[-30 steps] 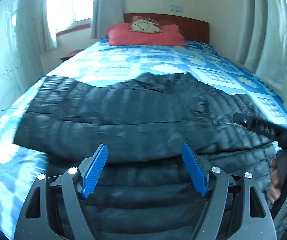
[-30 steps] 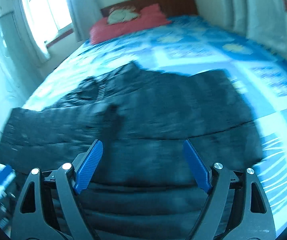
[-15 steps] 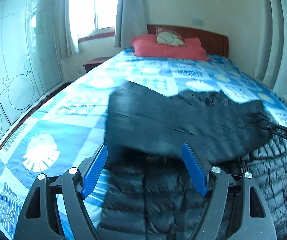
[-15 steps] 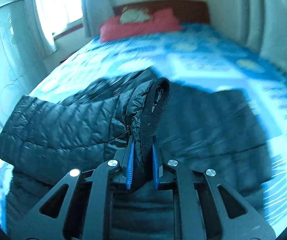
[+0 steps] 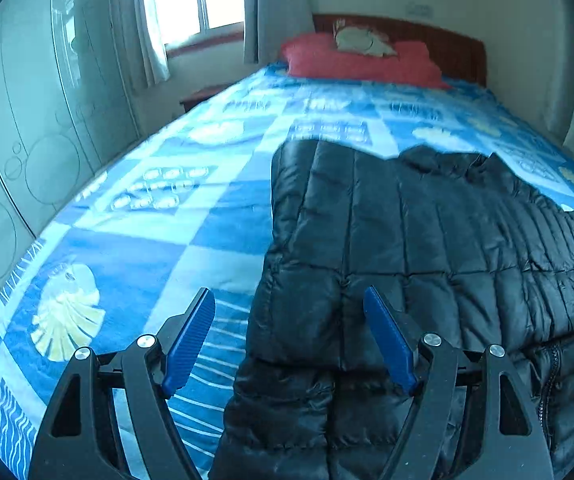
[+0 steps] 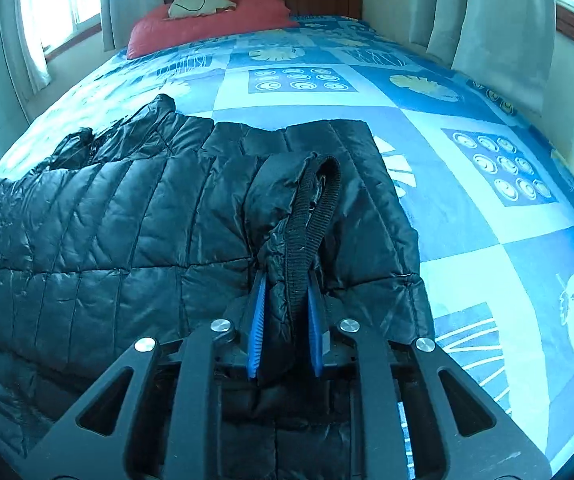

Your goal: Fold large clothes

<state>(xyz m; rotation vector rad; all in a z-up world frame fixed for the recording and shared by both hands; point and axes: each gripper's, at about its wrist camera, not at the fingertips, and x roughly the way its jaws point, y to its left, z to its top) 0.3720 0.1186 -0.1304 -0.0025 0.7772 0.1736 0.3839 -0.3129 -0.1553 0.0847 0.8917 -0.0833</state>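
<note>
Step in hand: a sleeve fold, as I judge it. The right gripper (image 6: 285, 322) has the ribbed cuff (image 6: 313, 216) of the black quilted puffer jacket (image 6: 127, 216) between its blue pads, and the cuff end stands up above the jacket body.
Right gripper: nearly shut, clamped on the cuff and the padded sleeve end. Its jaws have just been closing hard and then easing a little wider, with the cuff between them throughout.
Left gripper: the left gripper (image 5: 291, 344) stands wide apart and holds nothing. It hangs over the jacket's left edge; one pad is above the bedspread, the other above the black cloth.
Next move: probably carry the cuff across the jacket body, lay it flat, then let go. The sleeve is puffy and slippery-looking, so it may spring back unless pressed down.
Jacket, place: it lies spread on the blue patchwork bedspread (image 6: 467, 208) at the foot of the bed, well apart from the red pillow (image 6: 211, 20).
Jacket, look: shiny, stitched in bands, zip visible at the near right in the left view. One side already lies folded over the body there.
</note>
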